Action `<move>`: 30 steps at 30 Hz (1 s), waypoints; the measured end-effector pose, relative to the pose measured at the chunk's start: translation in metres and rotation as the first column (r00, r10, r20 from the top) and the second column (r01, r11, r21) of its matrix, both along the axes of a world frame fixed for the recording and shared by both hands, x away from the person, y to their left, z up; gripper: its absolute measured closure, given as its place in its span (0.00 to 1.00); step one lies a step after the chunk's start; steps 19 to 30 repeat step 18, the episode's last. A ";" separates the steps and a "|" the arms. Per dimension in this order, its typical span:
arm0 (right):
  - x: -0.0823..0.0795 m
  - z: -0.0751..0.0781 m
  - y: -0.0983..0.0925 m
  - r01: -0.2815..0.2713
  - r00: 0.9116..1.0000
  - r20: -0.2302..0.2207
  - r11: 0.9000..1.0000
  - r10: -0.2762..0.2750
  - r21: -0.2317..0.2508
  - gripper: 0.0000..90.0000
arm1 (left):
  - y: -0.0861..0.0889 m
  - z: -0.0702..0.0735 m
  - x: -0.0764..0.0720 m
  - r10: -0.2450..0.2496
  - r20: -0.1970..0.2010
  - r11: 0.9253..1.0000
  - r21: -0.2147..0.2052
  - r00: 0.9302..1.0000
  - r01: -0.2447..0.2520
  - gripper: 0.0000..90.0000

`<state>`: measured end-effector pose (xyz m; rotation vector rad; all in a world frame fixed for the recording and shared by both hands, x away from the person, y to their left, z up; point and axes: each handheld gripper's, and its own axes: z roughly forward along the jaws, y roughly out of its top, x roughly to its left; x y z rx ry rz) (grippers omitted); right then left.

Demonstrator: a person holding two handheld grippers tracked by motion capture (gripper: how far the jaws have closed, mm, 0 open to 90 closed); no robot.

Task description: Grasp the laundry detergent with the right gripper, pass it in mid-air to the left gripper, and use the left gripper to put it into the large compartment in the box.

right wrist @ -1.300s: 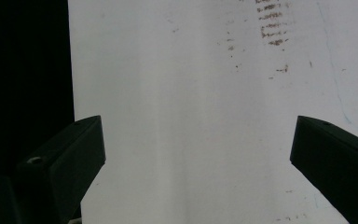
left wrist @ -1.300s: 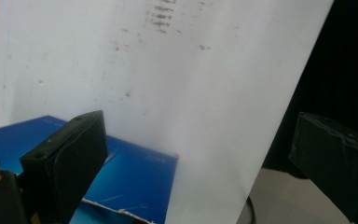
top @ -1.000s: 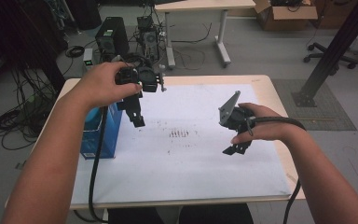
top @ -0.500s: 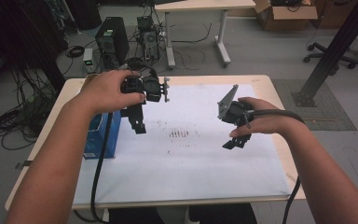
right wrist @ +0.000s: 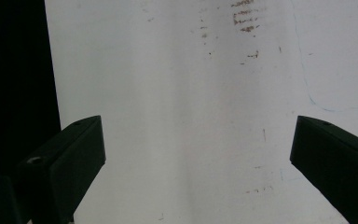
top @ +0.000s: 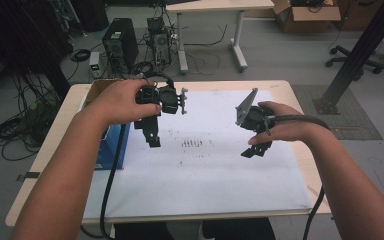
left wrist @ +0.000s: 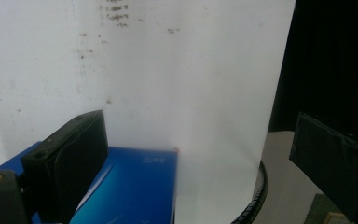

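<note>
Both tongs, left (top: pixel 152 135) and right (top: pixel 256 149), gape wide and empty above the white sheet (top: pixel 205 165).

Wood table (top: pixel 300 100) w/ white sheet (top: pixel 205 170) (smudged mid) & blue box (top: pixel 114 150) at left edge.

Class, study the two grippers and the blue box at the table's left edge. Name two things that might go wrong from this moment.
1. The blue box sits at the left edge of the white sheet, near the table's side; a clumsy approach by the open left gripper might push it off.
2. The left gripper's cable hangs beside the box and may snag or drag it.

The right gripper hovers open, apart from the box.
</note>
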<state>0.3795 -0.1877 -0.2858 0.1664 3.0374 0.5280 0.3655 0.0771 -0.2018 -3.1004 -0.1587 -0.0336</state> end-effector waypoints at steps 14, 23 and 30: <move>0.002 -0.006 -0.002 0.010 1.000 -0.001 1.000 -0.010 -0.005 0.04 | 0.004 -0.001 0.005 0.010 -0.016 1.000 -0.020 1.000 -0.010 0.05; 0.003 -0.006 -0.001 0.004 1.000 -0.005 1.000 -0.004 -0.008 0.04 | 0.003 -0.001 0.005 0.008 -0.019 1.000 -0.028 1.000 -0.008 0.05; 0.003 -0.006 -0.001 0.004 1.000 -0.005 1.000 -0.004 -0.008 0.04 | 0.003 -0.001 0.005 0.008 -0.019 1.000 -0.028 1.000 -0.008 0.05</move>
